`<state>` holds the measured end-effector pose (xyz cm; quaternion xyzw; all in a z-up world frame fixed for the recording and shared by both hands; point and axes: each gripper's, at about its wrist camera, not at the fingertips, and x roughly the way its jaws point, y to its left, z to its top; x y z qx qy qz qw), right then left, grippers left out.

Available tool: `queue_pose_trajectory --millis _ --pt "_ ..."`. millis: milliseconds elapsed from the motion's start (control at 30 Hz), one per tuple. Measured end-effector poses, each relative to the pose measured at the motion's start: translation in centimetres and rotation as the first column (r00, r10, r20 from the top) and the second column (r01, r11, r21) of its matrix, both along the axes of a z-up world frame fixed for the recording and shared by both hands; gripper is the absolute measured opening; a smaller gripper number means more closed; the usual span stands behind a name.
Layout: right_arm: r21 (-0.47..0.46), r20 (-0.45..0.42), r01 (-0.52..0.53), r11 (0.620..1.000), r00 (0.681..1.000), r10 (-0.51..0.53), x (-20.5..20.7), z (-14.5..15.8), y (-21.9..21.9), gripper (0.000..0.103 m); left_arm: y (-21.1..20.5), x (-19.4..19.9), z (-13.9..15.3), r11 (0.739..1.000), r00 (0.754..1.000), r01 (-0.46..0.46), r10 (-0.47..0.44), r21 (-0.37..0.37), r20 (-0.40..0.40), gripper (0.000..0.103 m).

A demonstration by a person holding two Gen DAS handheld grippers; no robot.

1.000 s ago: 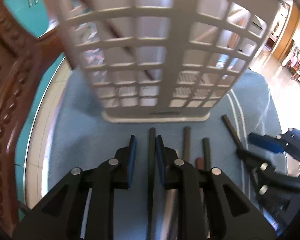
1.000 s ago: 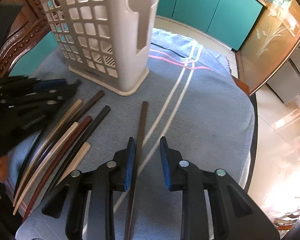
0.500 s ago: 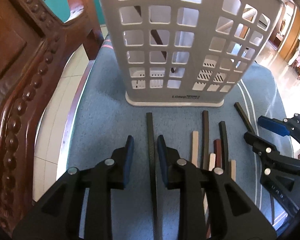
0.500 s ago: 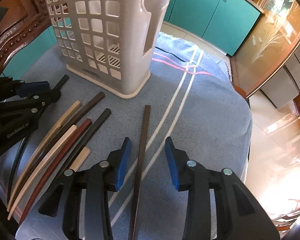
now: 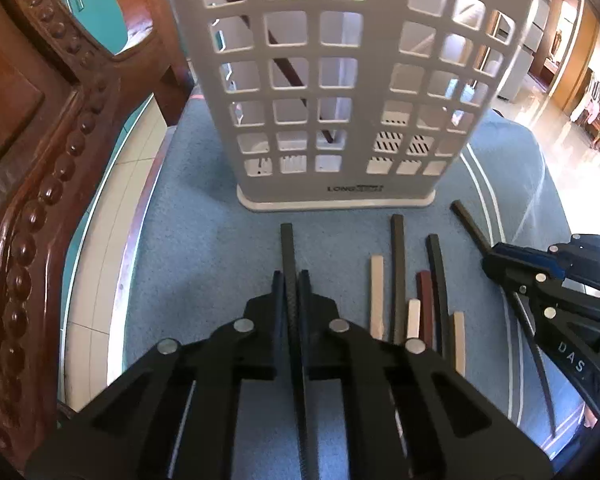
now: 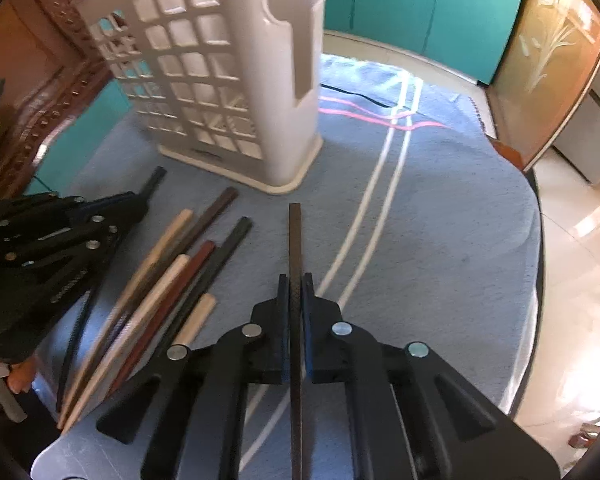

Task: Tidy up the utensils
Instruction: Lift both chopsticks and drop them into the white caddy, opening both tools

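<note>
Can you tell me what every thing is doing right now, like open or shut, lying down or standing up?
left gripper: just closed, shut on the black chopstick.
right gripper: just closed, shut on the brown chopstick.
white basket: upright on the blue cloth, one dark stick leaning inside.
loose chopsticks: lying flat, side by side on the cloth.
</note>
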<state>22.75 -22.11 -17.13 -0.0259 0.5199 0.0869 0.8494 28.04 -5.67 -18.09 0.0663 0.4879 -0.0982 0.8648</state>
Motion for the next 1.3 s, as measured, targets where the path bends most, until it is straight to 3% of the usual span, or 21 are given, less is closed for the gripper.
queue_pose_trajectory --millis 167,267,400,567,667,733,833,900,1000,1100,1167,1300 --pt "0.054 0.155 -0.031 0.998 0.988 0.022 -2.9 4.9 -0.4 0.006 0.1 -1.7 1.3 0.999 0.998 0.006 -0.003 -0.044 0.058 0.007" --pt "0.135 0.298 -0.068 0.989 0.954 0.025 -6.0 9.3 -1.8 0.006 0.6 -4.1 4.4 0.995 0.989 0.032 -0.018 -0.094 0.145 0.007" --pt "0.221 0.425 -0.124 0.967 0.905 0.020 -9.3 13.9 -3.6 0.006 1.6 -8.2 8.4 0.984 0.962 0.066 -0.018 -0.165 0.272 0.007" --pt "0.294 0.531 -0.219 0.930 0.847 0.031 -12.0 19.3 -4.9 0.007 3.9 -13.1 14.9 0.963 0.907 0.096 0.020 -0.253 0.420 0.007" --pt "0.353 0.572 -0.258 0.900 0.820 0.010 -11.6 22.6 -5.6 0.007 4.7 -14.5 18.8 0.952 0.874 0.119 0.035 -0.283 0.484 0.007" --pt "0.350 0.599 -0.243 0.905 0.800 -0.017 -10.3 24.5 -5.4 0.007 5.0 -14.7 21.2 0.945 0.853 0.137 0.039 -0.296 0.520 0.007" --pt "0.378 0.634 -0.217 0.900 0.769 -0.081 -8.5 26.5 -5.3 0.007 5.4 -13.9 25.1 0.939 0.811 0.136 0.077 -0.316 0.580 0.007" --pt "0.422 0.660 -0.195 0.885 0.735 -0.153 -7.5 27.4 -5.5 0.007 5.7 -13.3 27.3 0.933 0.764 0.126 0.125 -0.337 0.633 0.007" --pt "0.470 0.684 -0.140 0.871 0.682 -0.259 -7.0 27.6 -6.0 0.007 6.2 -11.2 28.8 0.927 0.738 0.091 0.183 -0.364 0.650 0.007" --pt "0.464 0.707 -0.081 0.882 0.634 -0.313 -6.2 26.2 -5.9 0.007 6.5 -8.9 27.9 0.924 0.719 0.024 0.249 -0.382 0.649 0.007" --pt "0.415 0.711 -0.041 0.909 0.639 -0.296 -5.4 24.9 -5.3 0.007 6.3 -7.3 26.2 0.930 0.723 -0.010 0.261 -0.368 0.640 0.007" --pt "0.366 0.695 -0.015 0.931 0.670 -0.263 -3.9 23.1 -4.4 0.007 6.3 -4.6 23.4 0.930 0.794 -0.026 0.242 -0.367 0.557 0.007"
